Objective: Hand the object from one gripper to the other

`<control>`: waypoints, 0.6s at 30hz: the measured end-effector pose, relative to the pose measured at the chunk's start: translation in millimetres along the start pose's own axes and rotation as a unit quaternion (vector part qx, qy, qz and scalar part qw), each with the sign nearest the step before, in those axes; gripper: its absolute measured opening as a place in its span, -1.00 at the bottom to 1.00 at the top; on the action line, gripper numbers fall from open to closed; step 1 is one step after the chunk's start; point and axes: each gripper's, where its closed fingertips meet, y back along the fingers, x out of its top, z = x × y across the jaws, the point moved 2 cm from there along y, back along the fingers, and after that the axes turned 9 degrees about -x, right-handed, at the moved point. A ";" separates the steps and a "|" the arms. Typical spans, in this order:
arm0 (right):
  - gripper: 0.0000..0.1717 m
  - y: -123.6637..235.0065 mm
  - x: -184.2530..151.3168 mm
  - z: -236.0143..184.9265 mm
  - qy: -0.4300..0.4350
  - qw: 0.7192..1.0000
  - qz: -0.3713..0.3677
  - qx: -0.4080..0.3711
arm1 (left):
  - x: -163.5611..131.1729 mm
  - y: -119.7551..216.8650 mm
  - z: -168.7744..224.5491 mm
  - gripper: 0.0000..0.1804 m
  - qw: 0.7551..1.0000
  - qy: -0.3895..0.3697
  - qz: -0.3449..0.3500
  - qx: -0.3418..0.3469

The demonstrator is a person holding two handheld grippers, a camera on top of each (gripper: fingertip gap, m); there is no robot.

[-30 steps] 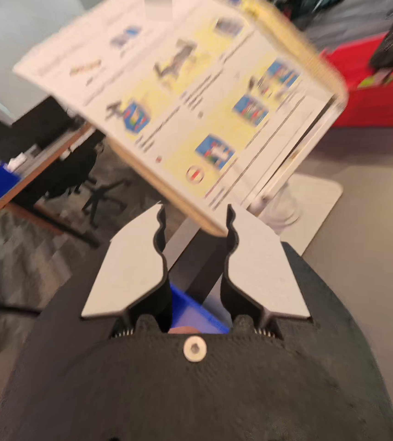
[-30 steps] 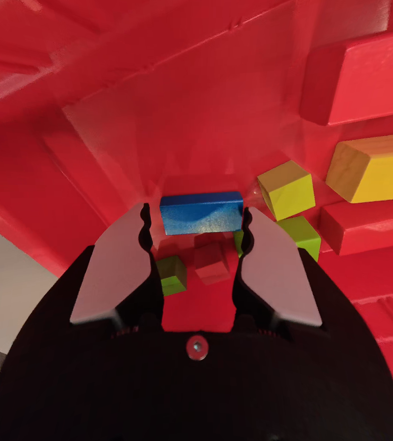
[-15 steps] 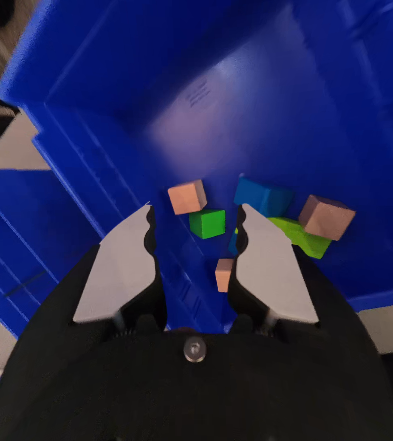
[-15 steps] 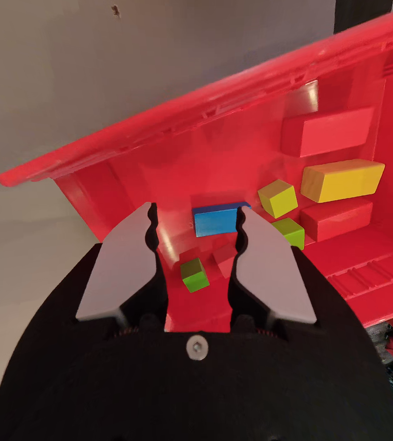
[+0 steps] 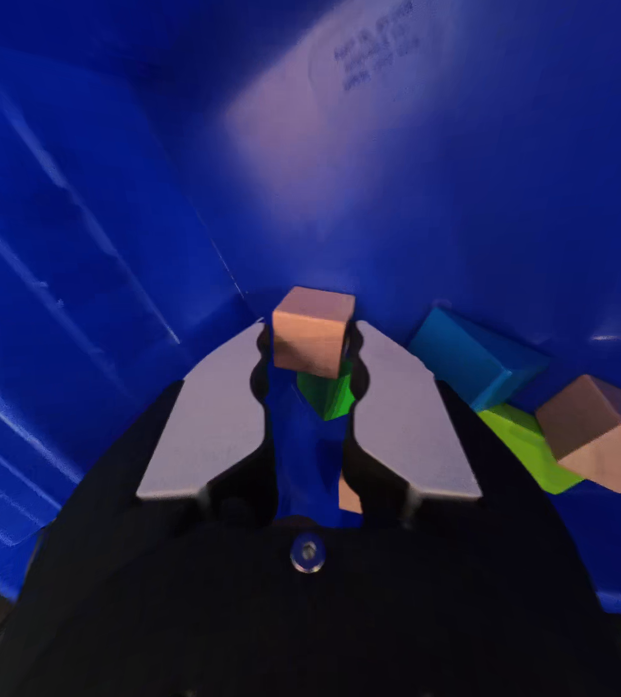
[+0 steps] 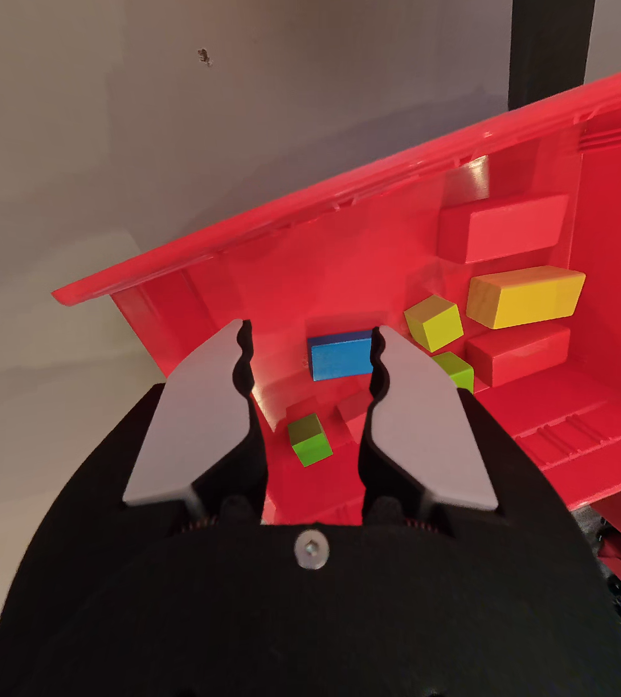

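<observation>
1. Sitting between the fingertips of the left claw (image 5: 310, 335), a tan wooden cube (image 5: 310, 332) is at the centre of the left wrist view; both pads look to be against its sides, though blur softens the contact.
2. Just behind it toward the camera, at 6 o'clock of the cube, a green block (image 5: 325, 394) lies on the floor of the blue bin (image 5: 150, 188).
3. At 3 o'clock of the cube lie a blue block (image 5: 467, 362), a lime block (image 5: 520, 445) and a second tan cube (image 5: 599, 433), the three touching.
4. Glossy blue plastic walls fill that whole view, with raised ribs at 9 o'clock.
5. The right claw (image 6: 310, 339) stands open with nothing between its pads, above a red bin (image 6: 301, 211).
6. On the red floor lie a blue slab (image 6: 339, 356), lime cubes (image 6: 435, 326), a yellow block (image 6: 527, 296) and red blocks (image 6: 516, 354).
7. A pale grey tabletop (image 6: 56, 358) spreads at 9 o'clock of the red bin; a dark post (image 6: 550, 49) stands at 1 o'clock.
</observation>
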 end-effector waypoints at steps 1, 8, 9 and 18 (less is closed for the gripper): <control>-0.32 1.4 -0.2 0.2 -0.001 1.000 0.000 -0.002 | -0.1 -1.3 -0.6 -0.58 1.000 0.006 0.000 -0.005; -0.34 26.8 4.5 10.0 -0.026 0.999 0.019 -0.044 | 8.5 14.5 3.0 -0.59 0.998 -0.015 0.058 -0.024; -0.33 35.0 6.3 12.9 -0.031 0.998 0.026 -0.058 | 12.8 23.9 5.0 -0.59 0.996 -0.016 0.087 -0.033; -0.28 167.8 111.4 -3.0 0.002 0.939 0.293 -0.179 | 37.7 201.1 101.9 -0.59 0.876 -0.178 0.423 -0.147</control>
